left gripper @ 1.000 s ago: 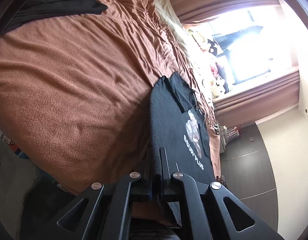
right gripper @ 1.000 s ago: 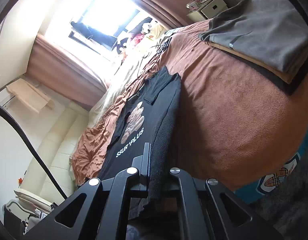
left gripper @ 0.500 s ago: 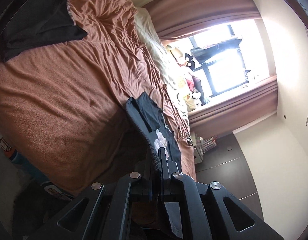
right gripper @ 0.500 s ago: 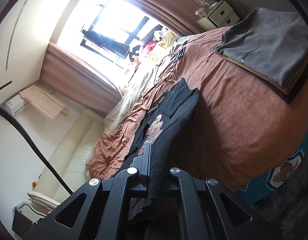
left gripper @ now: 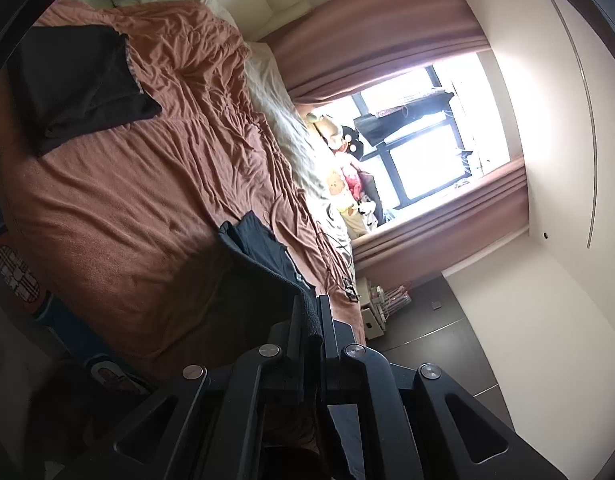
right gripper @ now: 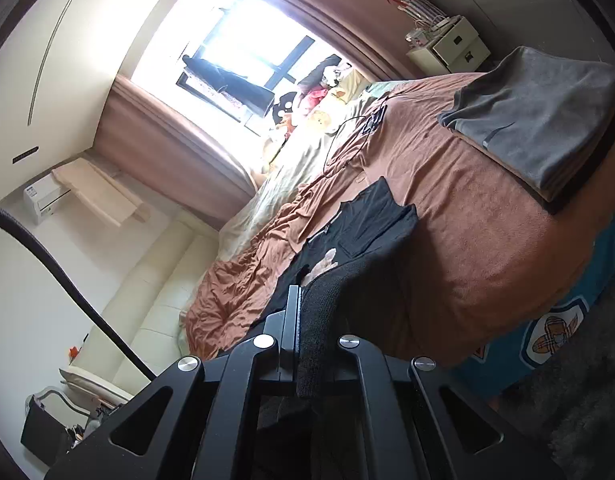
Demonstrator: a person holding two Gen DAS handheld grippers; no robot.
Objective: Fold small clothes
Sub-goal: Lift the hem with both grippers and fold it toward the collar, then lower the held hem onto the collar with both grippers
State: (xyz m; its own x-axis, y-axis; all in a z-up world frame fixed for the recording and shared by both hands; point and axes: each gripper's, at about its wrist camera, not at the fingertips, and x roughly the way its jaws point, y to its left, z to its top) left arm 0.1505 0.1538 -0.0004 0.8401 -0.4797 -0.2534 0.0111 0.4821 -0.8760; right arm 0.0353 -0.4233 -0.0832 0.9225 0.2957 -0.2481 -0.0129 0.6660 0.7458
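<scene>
Above the brown bed (left gripper: 119, 208), both tools, left (left gripper: 310, 312) and right (right gripper: 313, 312), pinch the black T-shirt's (right gripper: 363, 224) hem tightly.

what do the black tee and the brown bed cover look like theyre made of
Black t-shirt: soft matte knit, likely cotton jersey; it drapes limply, and the hem pinched in the right gripper shows a fine ribbed weave.
Brown bed cover: probably fleece or terry; dull, slightly fuzzy nap, no sheen.

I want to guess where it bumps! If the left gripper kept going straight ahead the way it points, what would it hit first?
Probably the black T-shirt it is already pinching: the left gripper is shut on its hem, and the cloth stretches ahead toward the brown blanket. Beyond that, depth is hard to judge.
</scene>
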